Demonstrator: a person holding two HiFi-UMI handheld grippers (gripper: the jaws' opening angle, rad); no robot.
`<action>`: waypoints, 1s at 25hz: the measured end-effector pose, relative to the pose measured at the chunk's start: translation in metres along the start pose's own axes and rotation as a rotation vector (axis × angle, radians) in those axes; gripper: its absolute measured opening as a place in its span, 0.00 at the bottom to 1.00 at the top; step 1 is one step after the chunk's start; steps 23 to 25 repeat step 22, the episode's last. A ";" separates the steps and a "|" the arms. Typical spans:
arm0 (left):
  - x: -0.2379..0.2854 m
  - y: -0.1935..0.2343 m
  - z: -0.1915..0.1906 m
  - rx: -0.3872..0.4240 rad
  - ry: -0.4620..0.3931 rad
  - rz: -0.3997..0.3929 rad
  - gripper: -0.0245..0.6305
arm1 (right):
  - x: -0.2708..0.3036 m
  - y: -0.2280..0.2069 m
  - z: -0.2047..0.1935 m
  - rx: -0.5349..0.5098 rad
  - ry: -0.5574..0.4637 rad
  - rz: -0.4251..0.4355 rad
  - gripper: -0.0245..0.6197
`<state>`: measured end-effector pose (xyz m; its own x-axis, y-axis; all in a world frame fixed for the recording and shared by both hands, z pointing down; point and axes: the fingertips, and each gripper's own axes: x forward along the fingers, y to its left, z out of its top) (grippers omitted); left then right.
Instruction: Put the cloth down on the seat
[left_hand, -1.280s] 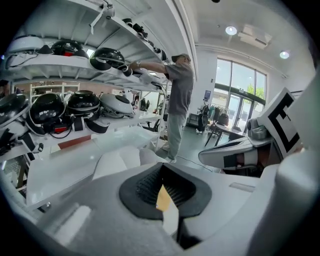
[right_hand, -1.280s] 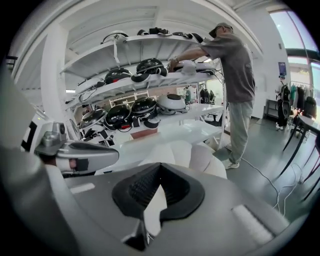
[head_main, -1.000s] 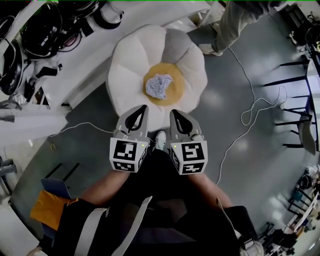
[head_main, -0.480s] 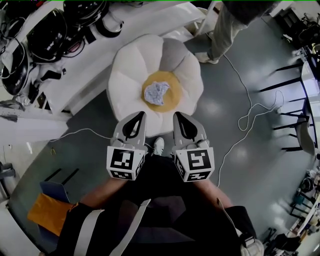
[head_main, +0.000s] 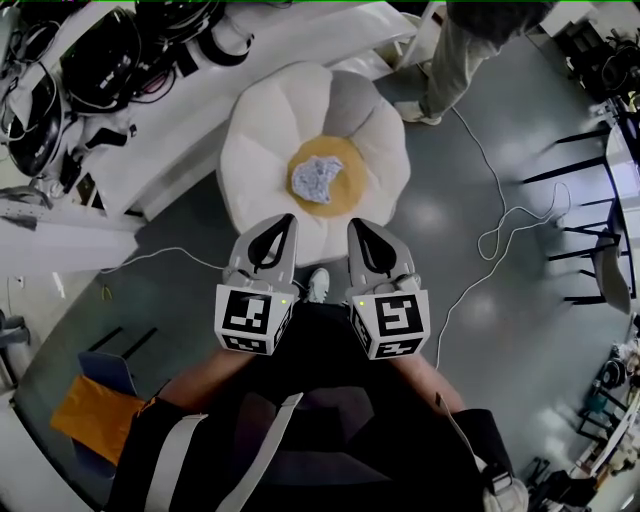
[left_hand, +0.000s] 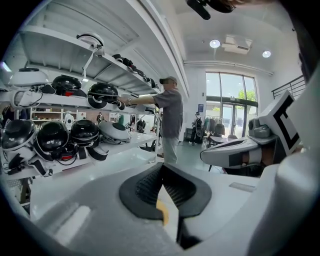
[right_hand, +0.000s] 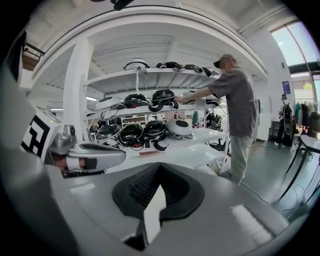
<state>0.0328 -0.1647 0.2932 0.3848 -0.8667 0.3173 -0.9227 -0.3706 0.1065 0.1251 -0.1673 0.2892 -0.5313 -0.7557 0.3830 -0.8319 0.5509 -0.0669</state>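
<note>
Lying crumpled on the yellow centre of the seat (head_main: 255, 150), the cloth (head_main: 316, 179) sits ahead of both jaws; left gripper (head_main: 287, 219) and right gripper (head_main: 353, 223) are clenched, empty.

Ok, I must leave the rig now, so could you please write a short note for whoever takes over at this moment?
Left gripper: jaws shut, nothing between them, held close to the body, short of the seat.
Right gripper: jaws shut, empty, beside the left one.
Cloth: crumpled, lying on the yellow centre of the white flower-shaped seat; neither gripper touches it.
Done: the cloth is down on the seat.
Left: probably nothing for this task.
Note: another person stands just past the seat.
</note>
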 end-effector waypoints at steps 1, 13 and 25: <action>0.000 -0.001 0.000 0.002 0.000 -0.003 0.04 | 0.000 0.001 -0.001 -0.004 0.001 0.002 0.04; -0.007 -0.005 -0.004 0.012 0.000 -0.011 0.04 | -0.007 0.007 0.001 -0.029 -0.010 0.006 0.04; -0.011 -0.008 -0.006 0.010 0.000 -0.013 0.04 | -0.009 0.005 -0.001 -0.025 -0.009 -0.001 0.04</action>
